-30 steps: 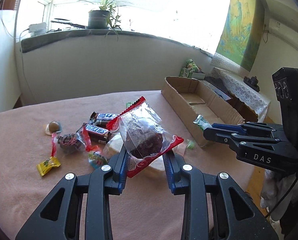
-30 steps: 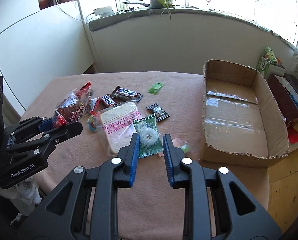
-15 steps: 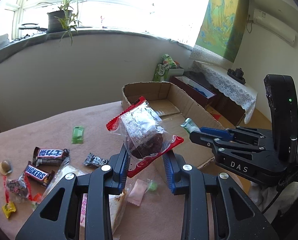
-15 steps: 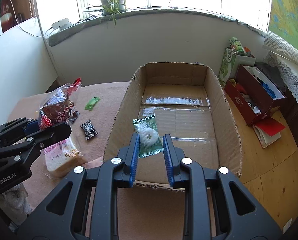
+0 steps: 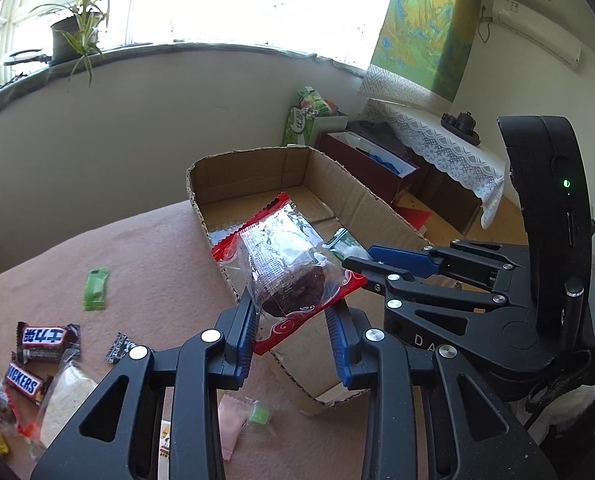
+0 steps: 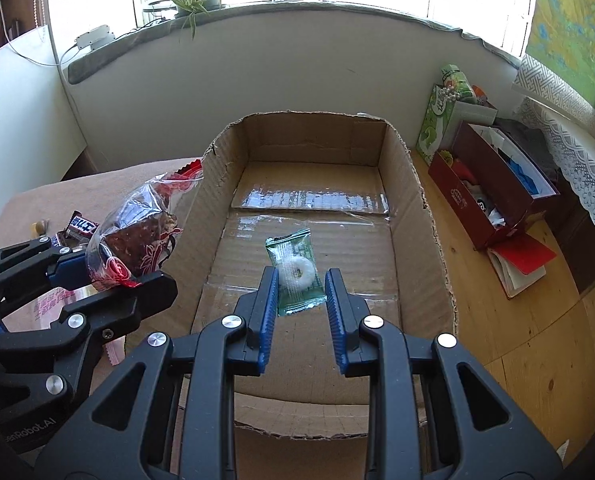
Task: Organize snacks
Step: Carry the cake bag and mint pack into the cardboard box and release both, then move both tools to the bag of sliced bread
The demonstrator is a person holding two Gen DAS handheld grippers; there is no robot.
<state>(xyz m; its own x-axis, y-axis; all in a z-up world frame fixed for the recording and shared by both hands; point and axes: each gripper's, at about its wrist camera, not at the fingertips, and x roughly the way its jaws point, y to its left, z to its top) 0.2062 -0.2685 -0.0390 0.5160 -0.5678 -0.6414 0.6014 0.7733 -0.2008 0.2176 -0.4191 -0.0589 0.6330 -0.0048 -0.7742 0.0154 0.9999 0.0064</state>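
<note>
My left gripper (image 5: 291,312) is shut on a clear, red-edged packet with a brown cake (image 5: 285,264) inside. It holds the packet in the air above the left wall of the open cardboard box (image 5: 253,160). The right gripper (image 6: 300,280) is shut on a small green packet with a white ring sweet (image 6: 293,264), held over the bare floor of the cardboard box (image 6: 309,140). In the right wrist view the left gripper (image 6: 121,272) and its cake packet (image 6: 137,236) hang just left of the box wall. The left wrist view shows the right gripper (image 5: 357,264) with the green packet (image 5: 343,242).
Loose snacks lie on the pink tablecloth left of the box: two Snickers bars (image 5: 25,384), a green sweet (image 5: 95,288), a small black packet (image 5: 119,346), a white bread packet (image 5: 63,404) and a pink packet (image 5: 233,420). A dark red box (image 6: 493,196) sits on the wooden floor to the right.
Both grippers have swung right from above the snack pile to the cardboard box, each still carrying its packet. The right gripper now hangs over the inside of the box.
</note>
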